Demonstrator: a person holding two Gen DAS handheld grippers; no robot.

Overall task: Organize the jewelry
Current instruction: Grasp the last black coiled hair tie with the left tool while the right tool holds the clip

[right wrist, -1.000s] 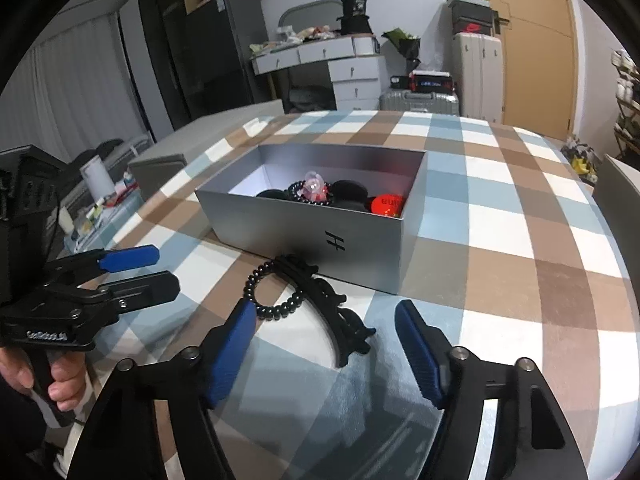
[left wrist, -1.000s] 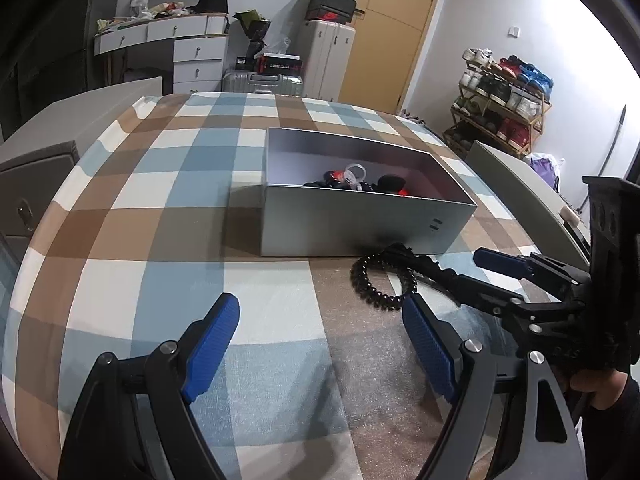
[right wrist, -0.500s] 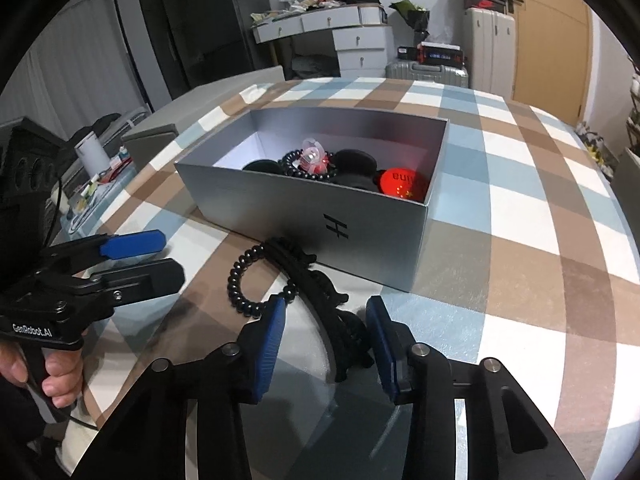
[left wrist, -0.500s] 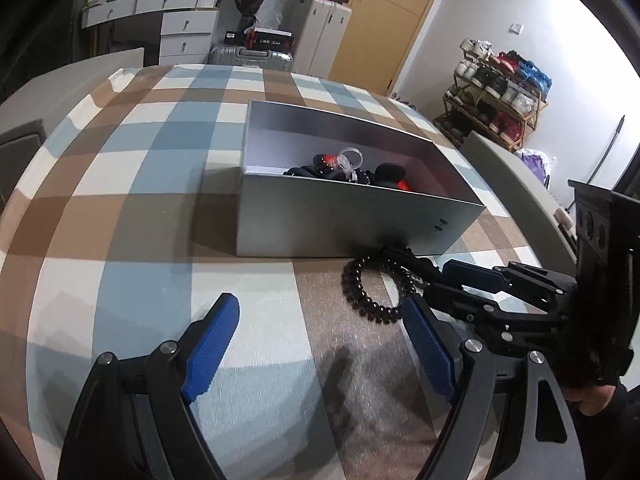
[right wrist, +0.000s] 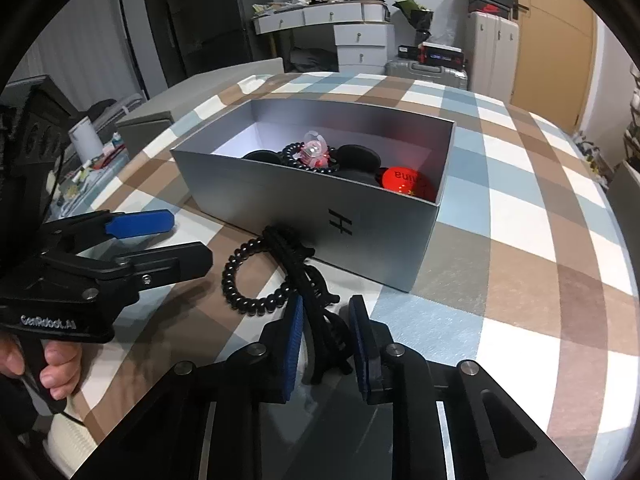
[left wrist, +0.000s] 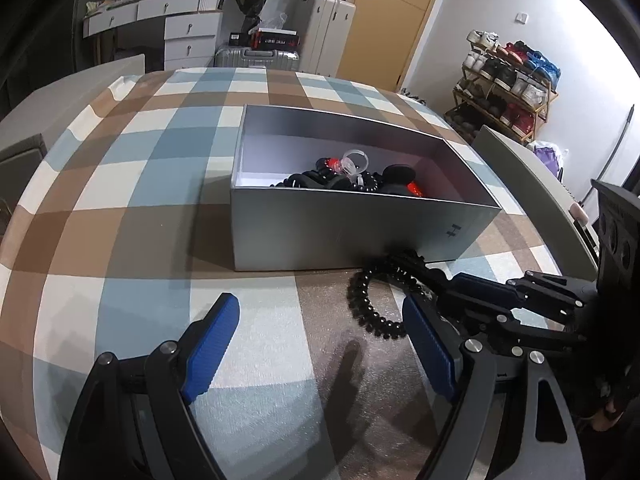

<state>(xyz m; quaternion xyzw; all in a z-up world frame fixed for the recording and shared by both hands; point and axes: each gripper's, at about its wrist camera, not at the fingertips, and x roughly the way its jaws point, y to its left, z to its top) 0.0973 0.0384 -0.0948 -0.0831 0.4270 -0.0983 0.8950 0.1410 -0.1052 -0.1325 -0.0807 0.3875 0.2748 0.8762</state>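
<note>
A black claw clip (right wrist: pixel 316 320) lies on the checked cloth in front of a silver-grey box (right wrist: pixel 280 204), its far end overlapping a black coil hair tie (right wrist: pixel 229 276). My right gripper (right wrist: pixel 326 304) is closing, and its blue pads press on the near end of the clip. In the left wrist view the clip (left wrist: pixel 420 268) and the hair tie (left wrist: pixel 354 300) rest against the box wall (left wrist: pixel 340 232), with the right gripper (left wrist: pixel 452 292) on them from the right. My left gripper (left wrist: pixel 320 308) is open and holds nothing, just left of the tie. It also shows in the right wrist view (right wrist: pixel 192 238).
The box holds black hair ties, a clear pink clip (right wrist: pixel 314 150) and a red round item (right wrist: pixel 404 182). A hand (right wrist: pixel 52 368) grips the left gripper's handle. Grey chairs flank the table, with a shoe rack (left wrist: pixel 508 88) and drawers (left wrist: pixel 188 36) behind.
The right gripper's jaws have come together from wide open onto the claw clip. The left gripper has stayed open in about the same place.
</note>
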